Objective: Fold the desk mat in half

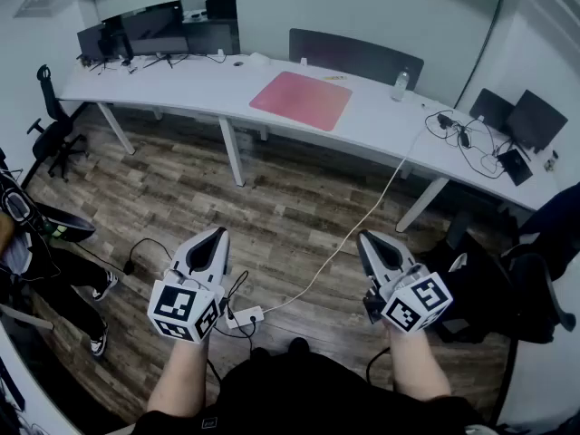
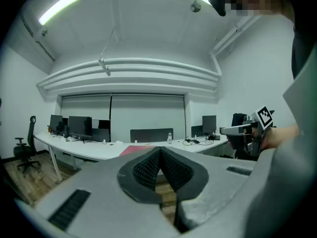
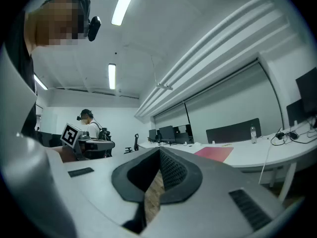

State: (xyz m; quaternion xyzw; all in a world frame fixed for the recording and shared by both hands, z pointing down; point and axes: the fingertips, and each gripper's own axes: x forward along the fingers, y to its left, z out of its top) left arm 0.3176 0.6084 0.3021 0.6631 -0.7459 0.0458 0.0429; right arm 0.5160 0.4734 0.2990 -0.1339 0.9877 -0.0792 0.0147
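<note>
Well ahead of the left claw [image 1: 215,240] and right claw [image 1: 367,241], both clenched empty, the mat [image 1: 301,100] lay flat on the counter [image 1: 208,84], folding not yet begun, so the next move likely called for walking up to it.

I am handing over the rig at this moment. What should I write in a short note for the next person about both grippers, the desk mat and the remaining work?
Left gripper: jaws shut, nothing between them, held out over the wooden floor.
Right gripper: the same, shut and empty.
Desk mat: pink, lying flat and unfolded on the long white desk, far ahead of both grippers. Neither gripper touches it.
Done: nothing on the mat yet.
Left: go up to the desk, open the jaws, take one edge of the mat and bring it over onto the opposite edge.
</note>
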